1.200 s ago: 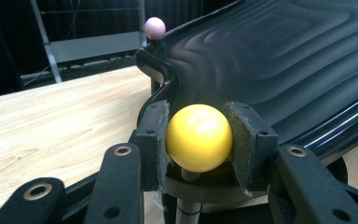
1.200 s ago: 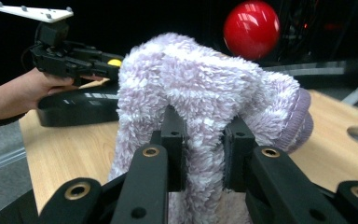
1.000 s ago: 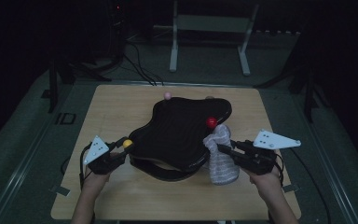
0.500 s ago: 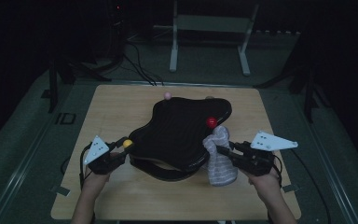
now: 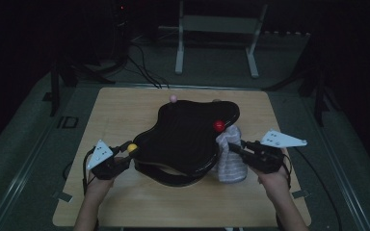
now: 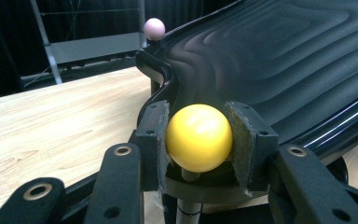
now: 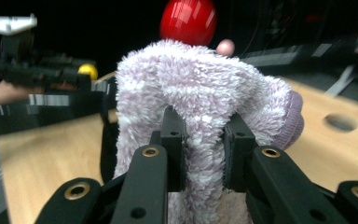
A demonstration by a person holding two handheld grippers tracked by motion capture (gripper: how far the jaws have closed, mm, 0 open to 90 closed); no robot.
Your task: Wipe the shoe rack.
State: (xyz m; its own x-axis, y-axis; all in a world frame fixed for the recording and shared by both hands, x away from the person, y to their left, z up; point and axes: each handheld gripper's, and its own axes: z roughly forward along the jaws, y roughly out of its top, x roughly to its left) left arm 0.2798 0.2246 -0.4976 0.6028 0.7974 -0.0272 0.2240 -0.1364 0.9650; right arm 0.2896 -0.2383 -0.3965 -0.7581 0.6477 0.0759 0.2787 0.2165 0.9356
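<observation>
The left gripper is clamping a yellow knob between its padded jaws, the ball sitting squarely in the gap with its stem running down below. In the high view this gripper is sitting at the near left corner of a black wavy rack, so the grip is most likely serving to steady the rack and keep it from sliding on the table while the other hand is working.

The right gripper is pinching a fold of a fluffy pale sock, jaws nearly together with the pile bulging out on both sides. The sock is being held bunched and raised just below a red knob, which suggests the opening is being brought up to hook over that knob. In the high view the right gripper is meeting the sock at the rack's right edge, the sock hanging down beside the rack toward the table, its top just below the red knob.

A pink knob is standing at the far rim of the rack, untouched. Whether the sock is already catching on the red knob cannot be told.
</observation>
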